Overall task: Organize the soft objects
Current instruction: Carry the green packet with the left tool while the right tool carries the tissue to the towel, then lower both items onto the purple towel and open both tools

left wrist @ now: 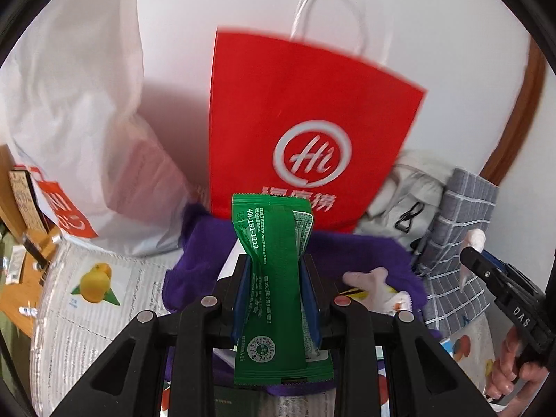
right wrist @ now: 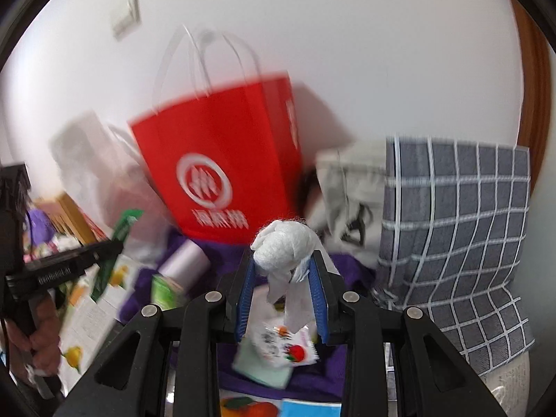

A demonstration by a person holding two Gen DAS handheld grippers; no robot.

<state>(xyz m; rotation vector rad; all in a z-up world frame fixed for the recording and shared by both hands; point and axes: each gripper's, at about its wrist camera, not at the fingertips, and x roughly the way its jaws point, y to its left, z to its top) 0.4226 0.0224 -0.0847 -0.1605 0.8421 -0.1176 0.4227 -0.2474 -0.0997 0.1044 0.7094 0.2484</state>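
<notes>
Your left gripper [left wrist: 274, 271] pinches the green packet [left wrist: 276, 278]; your right gripper [right wrist: 283, 278] clamps a white wad [right wrist: 283, 246], probably tissue. Both hang before the red bag [left wrist: 305, 121] at the table's back edge; the packet's pinched waist could slip, or catch the rim.

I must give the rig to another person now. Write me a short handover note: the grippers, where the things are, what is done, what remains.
Left gripper: shut on the green sachet, pinched at its middle.
Right gripper: shut on a white soft bundle.
Both are held in front of the red paper bag, which stands upright against the wall behind the purple cloth.
Done: both items picked up.
Left: place them, probably into the bag; small packets lie on the cloth.
</notes>
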